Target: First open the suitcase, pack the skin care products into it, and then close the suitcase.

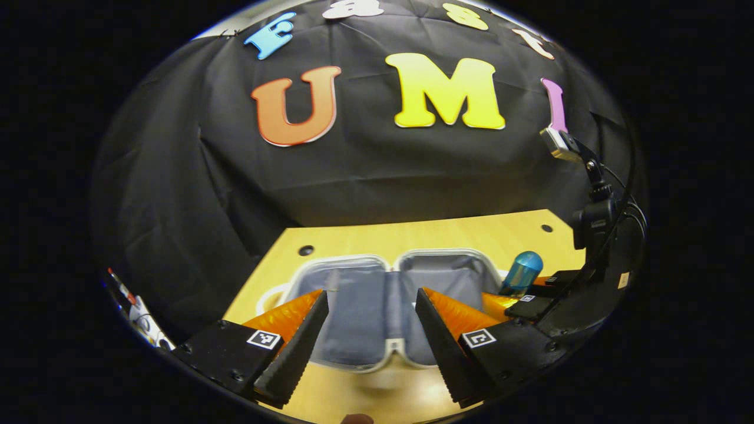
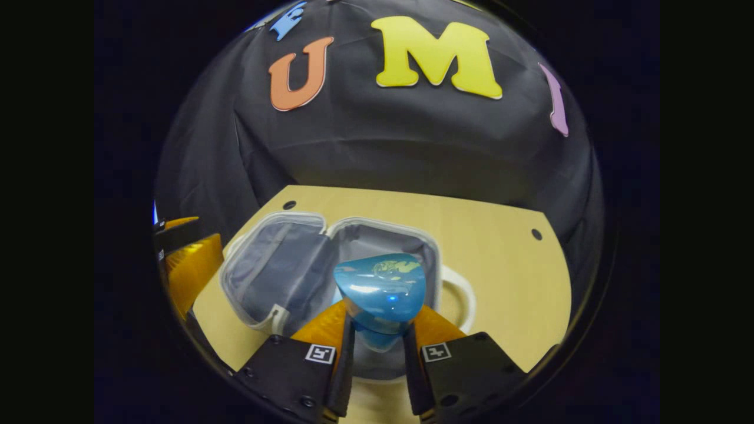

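The small suitcase (image 1: 353,282) lies open flat on the wooden table (image 1: 447,232), its two grey-lined halves ringed by a white rim. My left gripper (image 1: 371,296) stands open at the case's near edge, with nothing between its fingers. A blue skin care bottle (image 2: 383,288) is held over the right half of the suitcase (image 2: 277,271), and my right gripper (image 2: 379,333) is shut on it. The left gripper view shows the same blue bottle (image 1: 522,272) at the case's right side. My left gripper's body (image 2: 188,259) appears at the left edge of the right gripper view.
A white handle loop (image 2: 465,294) sticks out from the case's right side. A black camera mount (image 1: 595,218) with cables rises at the table's right. The table (image 2: 506,271) has bare wood to the right of the case and ends at the black cloth wall.
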Action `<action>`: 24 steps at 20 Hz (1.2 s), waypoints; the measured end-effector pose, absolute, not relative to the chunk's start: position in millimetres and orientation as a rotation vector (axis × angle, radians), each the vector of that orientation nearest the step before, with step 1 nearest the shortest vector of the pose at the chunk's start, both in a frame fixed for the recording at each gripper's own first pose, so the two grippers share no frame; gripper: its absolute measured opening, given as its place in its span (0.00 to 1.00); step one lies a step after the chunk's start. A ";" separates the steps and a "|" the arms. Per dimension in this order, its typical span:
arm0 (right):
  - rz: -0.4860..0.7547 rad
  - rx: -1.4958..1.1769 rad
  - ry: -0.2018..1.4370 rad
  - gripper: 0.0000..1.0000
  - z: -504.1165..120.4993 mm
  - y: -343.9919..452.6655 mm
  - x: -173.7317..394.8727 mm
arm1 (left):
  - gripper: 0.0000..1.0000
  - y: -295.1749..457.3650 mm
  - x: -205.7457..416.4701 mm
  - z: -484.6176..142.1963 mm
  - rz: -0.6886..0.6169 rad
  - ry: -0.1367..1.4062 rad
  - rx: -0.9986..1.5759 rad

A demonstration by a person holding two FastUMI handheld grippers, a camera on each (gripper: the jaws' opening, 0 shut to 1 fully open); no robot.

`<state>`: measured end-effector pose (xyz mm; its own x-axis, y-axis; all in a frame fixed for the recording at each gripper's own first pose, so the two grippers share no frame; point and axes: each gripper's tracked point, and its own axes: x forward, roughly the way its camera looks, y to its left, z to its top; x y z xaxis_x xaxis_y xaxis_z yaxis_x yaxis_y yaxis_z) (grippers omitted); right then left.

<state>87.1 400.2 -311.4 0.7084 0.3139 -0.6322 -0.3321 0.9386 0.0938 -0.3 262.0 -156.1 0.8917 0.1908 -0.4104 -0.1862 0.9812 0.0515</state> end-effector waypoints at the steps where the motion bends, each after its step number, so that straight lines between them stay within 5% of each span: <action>1: 0.359 -0.042 0.714 0.34 -318.3 403.8 85.3 | 0.96 277.3 -7.2 -159.7 0.216 0.428 0.002; 8: 0.265 -0.053 0.910 0.36 -392.1 406.3 80.5 | 0.95 330.5 -38.1 -144.6 0.270 0.362 -0.089; 15: 0.158 -0.008 0.942 0.36 -396.9 405.2 112.9 | 0.96 336.8 -37.7 -99.6 0.212 0.246 -0.087; 24: 0.093 -0.019 0.986 0.36 -424.1 404.2 139.0 | 0.96 362.5 -43.6 -127.3 0.263 0.307 -0.159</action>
